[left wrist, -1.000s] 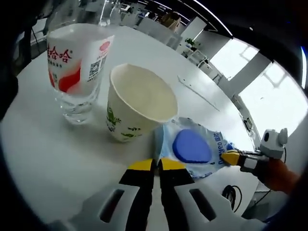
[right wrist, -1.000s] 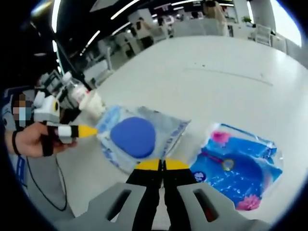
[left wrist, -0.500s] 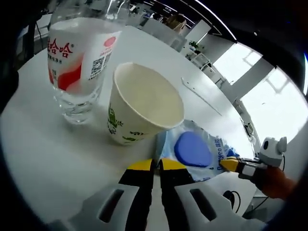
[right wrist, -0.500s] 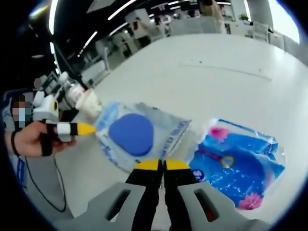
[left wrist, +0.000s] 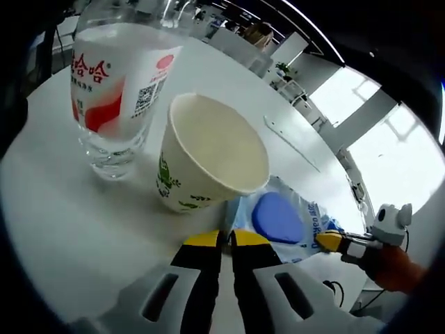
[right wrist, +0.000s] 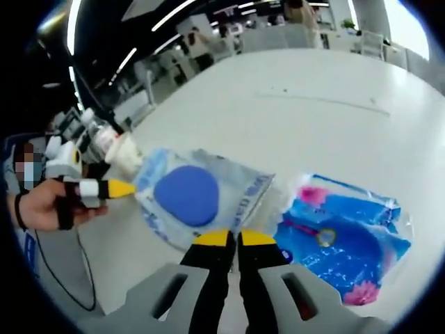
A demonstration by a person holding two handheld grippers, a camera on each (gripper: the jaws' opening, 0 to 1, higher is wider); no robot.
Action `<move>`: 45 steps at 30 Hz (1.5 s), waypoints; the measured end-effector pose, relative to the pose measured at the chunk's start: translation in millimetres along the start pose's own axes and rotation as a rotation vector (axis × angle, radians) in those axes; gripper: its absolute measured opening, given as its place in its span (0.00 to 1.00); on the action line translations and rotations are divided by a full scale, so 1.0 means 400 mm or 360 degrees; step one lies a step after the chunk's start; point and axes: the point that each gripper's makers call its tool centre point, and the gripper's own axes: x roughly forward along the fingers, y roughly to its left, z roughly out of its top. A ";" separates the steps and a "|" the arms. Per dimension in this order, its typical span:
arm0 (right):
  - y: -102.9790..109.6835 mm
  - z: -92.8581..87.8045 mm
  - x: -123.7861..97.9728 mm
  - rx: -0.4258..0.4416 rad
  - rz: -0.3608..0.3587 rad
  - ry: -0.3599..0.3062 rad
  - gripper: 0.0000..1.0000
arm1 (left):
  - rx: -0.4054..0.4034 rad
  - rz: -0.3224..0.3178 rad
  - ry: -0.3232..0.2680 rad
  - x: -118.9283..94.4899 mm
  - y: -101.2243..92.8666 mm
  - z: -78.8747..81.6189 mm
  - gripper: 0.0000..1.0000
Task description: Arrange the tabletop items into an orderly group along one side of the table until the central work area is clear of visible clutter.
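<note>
Up close, the left gripper [left wrist: 224, 239] has its yellow-tipped jaws pressed together on one edge of a clear plastic packet holding a round blue sponge [left wrist: 278, 217], pinching the film where it meets the white tabletop [left wrist: 62, 209]. At the packet's opposite edge the right gripper [right wrist: 227, 239] is clamped the same way, jaws closed on the film with no gap between the tips, so the packet [right wrist: 198, 195] lies between the two tools. Each tool shows in the other's view: the right gripper [left wrist: 327, 240] comes in from the right of the left gripper view, held in an orange-gloved hand [left wrist: 396, 268], and the left gripper [right wrist: 128, 188] comes in from the left of the right gripper view, held by a hand [right wrist: 42, 205]. Just beyond the left jaws, a white paper cup with green print [left wrist: 208, 163] stands tilted, touching the packet's edge. Next to the cup stands a clear plastic bottle with a red and white label [left wrist: 115, 90]. Just beside the sponge packet lies a bright blue packet with pink flowers [right wrist: 344, 240] on the tabletop [right wrist: 313, 104].
</note>
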 end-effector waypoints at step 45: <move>-0.130 -0.100 -0.217 0.0014 -0.0279 -0.0052 0.09 | 0.0432 -0.0034 0.0080 -0.158 0.037 -0.068 0.08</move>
